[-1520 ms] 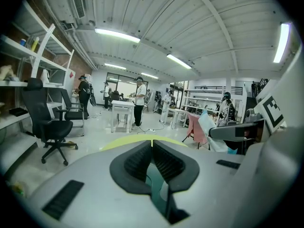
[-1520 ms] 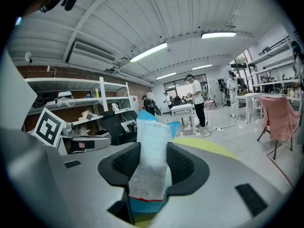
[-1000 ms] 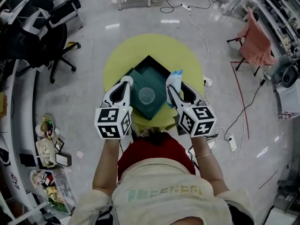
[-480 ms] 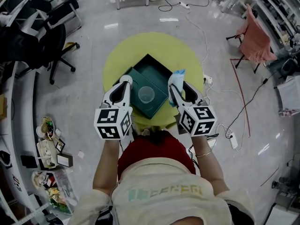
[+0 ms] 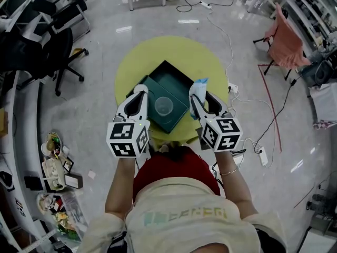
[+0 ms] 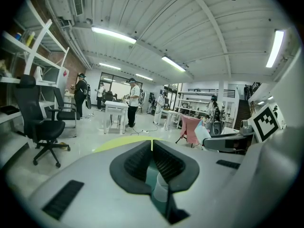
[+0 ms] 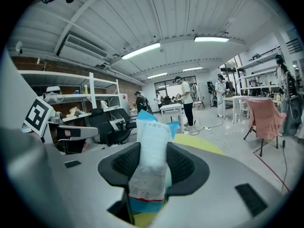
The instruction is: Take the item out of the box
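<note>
Glossy grey floor (image 5: 105, 120), round yellow table (image 5: 208, 57), black office chair (image 5: 55, 49), ceiling strip lights (image 6: 114, 34).

Between the left gripper (image 5: 140, 90) and the right gripper (image 5: 194, 97), whose jaws are filled by a packet (image 5: 198, 85), the green box (image 5: 175, 82) blocks the way; a clear cup (image 5: 164, 106) stands inside; beyond, the yellow table (image 5: 158, 54) seems bare.

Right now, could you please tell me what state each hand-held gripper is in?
Left hand-held gripper: closed, empty.
Right hand-held gripper: closed on a packet.
</note>
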Demonstrator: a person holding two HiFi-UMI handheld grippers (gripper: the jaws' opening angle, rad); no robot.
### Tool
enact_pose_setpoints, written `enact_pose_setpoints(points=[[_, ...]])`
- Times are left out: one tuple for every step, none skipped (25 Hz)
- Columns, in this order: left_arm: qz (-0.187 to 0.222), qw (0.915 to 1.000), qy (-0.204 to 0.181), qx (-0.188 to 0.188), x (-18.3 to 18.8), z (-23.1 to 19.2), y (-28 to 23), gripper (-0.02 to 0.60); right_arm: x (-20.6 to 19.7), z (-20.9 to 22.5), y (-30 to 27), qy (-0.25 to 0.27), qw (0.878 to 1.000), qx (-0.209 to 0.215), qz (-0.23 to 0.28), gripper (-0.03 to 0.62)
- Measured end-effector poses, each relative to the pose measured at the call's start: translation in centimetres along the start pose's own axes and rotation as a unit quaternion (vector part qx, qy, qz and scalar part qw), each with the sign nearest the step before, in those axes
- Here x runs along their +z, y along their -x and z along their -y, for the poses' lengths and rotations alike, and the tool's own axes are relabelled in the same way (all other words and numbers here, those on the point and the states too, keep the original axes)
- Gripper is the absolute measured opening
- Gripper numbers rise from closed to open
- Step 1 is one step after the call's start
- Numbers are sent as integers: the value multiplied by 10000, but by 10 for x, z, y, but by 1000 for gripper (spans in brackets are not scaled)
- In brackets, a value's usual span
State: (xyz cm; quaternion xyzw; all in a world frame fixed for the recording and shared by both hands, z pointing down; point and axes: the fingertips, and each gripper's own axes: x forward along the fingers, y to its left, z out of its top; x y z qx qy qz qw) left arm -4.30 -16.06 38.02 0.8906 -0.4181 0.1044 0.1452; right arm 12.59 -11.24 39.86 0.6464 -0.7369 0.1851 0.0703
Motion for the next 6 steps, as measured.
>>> enact_pose_setpoints(points=[[2,10000,-1,-4,0,1,1,29,0,1,0,-2,10000,-10,-3,202],[5,10000,-4,-7,0,2,1,29,-1,3,1,-12,10000,-25,-3,203],[6,10000,-10,-10,-1,3,1,29,-1,4,1,-25,10000,-41,-1,202],[6,10000,-15,-11,-1,4,1,29,-2,6,2,-37,10000,-54,-1,202],[4,10000,-20,-11,-2,4,1,29,-3,8,3,-46,10000,-65,-1,203],[2,10000,-24,-10,-3,5,2,29,-4,9,3,-55,10000,-76,-2,202]])
